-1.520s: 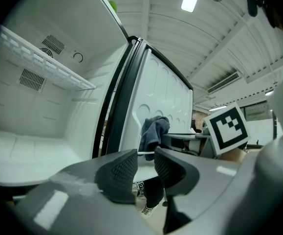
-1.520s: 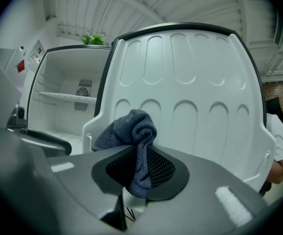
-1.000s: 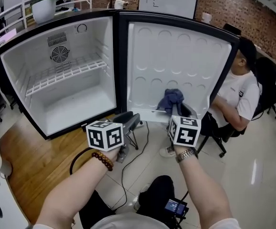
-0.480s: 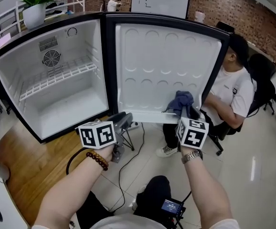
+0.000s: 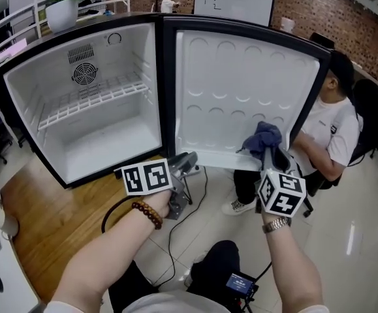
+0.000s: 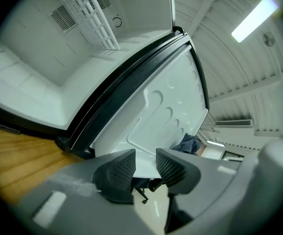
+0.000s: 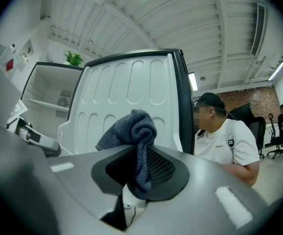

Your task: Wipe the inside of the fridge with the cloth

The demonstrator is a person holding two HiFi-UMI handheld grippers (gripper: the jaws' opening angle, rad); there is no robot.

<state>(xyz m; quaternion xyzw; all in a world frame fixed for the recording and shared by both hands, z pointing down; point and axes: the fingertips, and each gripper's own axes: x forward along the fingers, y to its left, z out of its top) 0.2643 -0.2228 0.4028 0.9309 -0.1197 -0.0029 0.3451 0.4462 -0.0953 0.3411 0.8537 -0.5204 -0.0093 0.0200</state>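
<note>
Right hand-held gripper [image 7: 140,168]: pinched on cloth [image 7: 131,130] | left hand-held gripper [image 6: 144,166]: spread, empty | advice: cloth to be pressed flat against door [image 5: 234,90], swept in overlapping strokes

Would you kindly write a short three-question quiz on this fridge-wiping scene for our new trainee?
1. Fill in: the left gripper has its jaws apart with ___ between them.
2. Multiple choice: what is the right gripper clamped on? A) the blue cloth B) a sponge C) nothing
3. True or false: the fridge door stands open.

Key: 1 nothing; 2 A; 3 true.
</note>
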